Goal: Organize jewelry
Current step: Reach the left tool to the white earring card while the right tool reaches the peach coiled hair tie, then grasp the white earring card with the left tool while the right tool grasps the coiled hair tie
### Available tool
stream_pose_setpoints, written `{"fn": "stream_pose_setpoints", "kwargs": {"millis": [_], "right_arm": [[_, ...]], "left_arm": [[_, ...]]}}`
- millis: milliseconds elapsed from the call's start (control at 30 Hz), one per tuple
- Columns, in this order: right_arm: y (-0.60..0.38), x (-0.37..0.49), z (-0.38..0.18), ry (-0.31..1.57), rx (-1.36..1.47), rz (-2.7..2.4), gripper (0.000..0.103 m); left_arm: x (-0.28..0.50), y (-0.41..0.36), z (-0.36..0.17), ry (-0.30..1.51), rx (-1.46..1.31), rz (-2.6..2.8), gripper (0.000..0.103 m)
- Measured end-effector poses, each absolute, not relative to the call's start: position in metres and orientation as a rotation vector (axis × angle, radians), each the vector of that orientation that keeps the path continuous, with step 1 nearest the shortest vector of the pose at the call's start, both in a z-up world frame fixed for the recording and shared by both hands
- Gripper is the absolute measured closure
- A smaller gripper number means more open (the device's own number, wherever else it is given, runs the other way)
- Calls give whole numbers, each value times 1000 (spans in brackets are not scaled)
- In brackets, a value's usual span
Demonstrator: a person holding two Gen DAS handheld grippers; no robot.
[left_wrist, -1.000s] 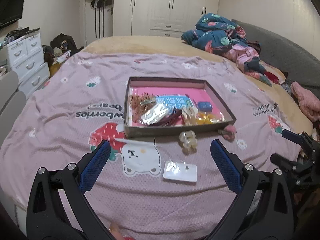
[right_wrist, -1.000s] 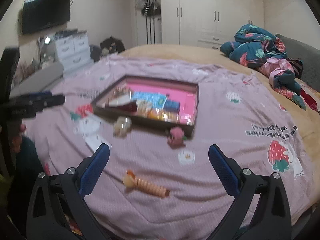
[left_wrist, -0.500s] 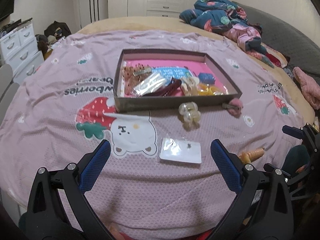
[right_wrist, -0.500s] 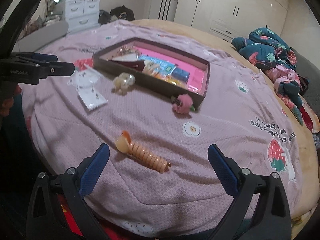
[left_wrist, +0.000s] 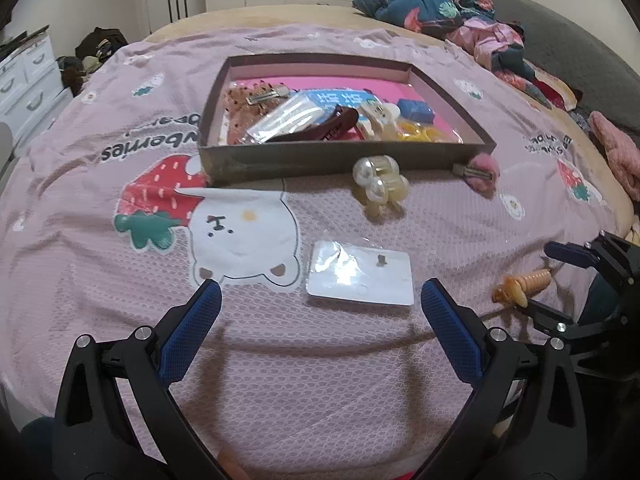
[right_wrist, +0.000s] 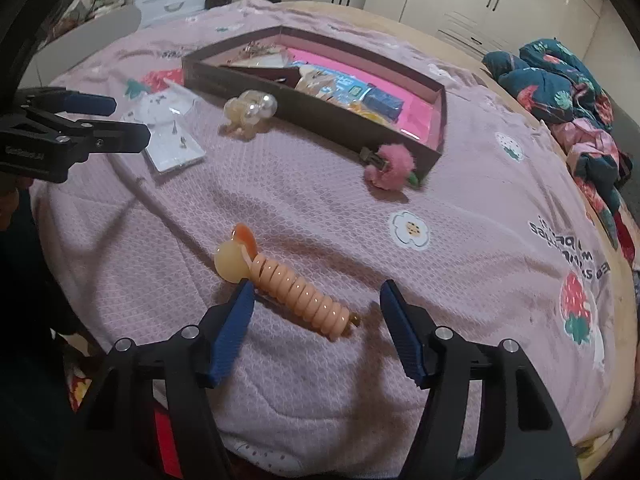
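A shallow brown box (left_wrist: 344,160) with a pink lining holds several hair clips and packets. On the pink bedspread in front of it lie a pearl claw clip (left_wrist: 380,186), a fluffy pink clip (left_wrist: 480,170) and a white earring card (left_wrist: 360,276) in plastic. My left gripper (left_wrist: 320,294) hangs open just over the card's near edge. An orange spiral hair clip (right_wrist: 296,292) lies between the fingers of my right gripper (right_wrist: 317,286). Its jaws are closing, and the pads do not press on the clip.
A heap of dark floral and pink clothes (left_wrist: 460,12) lies at the bed's far right. White drawers (left_wrist: 24,76) stand left of the bed, and wardrobes (right_wrist: 480,4) line the far wall. The bed's near edge runs just below both grippers.
Both grippers have sunk toward the bedspread and tilted down. The right jaws have narrowed around the spiral clip. The earring card now sits between the left fingertips.
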State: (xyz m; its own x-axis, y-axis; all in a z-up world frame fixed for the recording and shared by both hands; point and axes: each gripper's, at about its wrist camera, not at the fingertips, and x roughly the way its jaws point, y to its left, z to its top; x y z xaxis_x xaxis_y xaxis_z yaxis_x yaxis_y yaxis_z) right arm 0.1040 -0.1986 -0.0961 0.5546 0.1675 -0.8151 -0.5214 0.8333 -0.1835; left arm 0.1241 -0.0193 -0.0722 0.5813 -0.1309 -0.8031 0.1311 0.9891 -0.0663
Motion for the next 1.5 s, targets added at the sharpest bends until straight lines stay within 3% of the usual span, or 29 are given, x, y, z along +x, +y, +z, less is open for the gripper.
{"fn": "stream_pose_setpoints", "kwargs": {"millis": [133,300,367,600,700,767,800,1500], "right_arm": [[-191,114,-102,902,-445,437,48],[-194,124,-102,920,-355,488,78],[-197,126,-101,930,-308,502,81],[-213,131,-95,939,-146,526,85],[-215,127,-91,923,-126,537,85],[-215,126,-89,915,-119,544,85],[-215,125,-89,912,-113,549,85],[-192,122,-55,827,-76,651,85]], "left_arm": [[127,-26,-79,946,15,-174,10],[133,-33,-87,954,26,-194,10],[137,-36,-91,958,30,-200,10],[148,-47,-102,973,80,-182,10],[149,-49,-102,969,92,-176,26],[148,-47,-100,963,91,-173,44],[148,-47,-99,961,89,-176,46],[134,-10,-52,855,-47,-166,47]]}}
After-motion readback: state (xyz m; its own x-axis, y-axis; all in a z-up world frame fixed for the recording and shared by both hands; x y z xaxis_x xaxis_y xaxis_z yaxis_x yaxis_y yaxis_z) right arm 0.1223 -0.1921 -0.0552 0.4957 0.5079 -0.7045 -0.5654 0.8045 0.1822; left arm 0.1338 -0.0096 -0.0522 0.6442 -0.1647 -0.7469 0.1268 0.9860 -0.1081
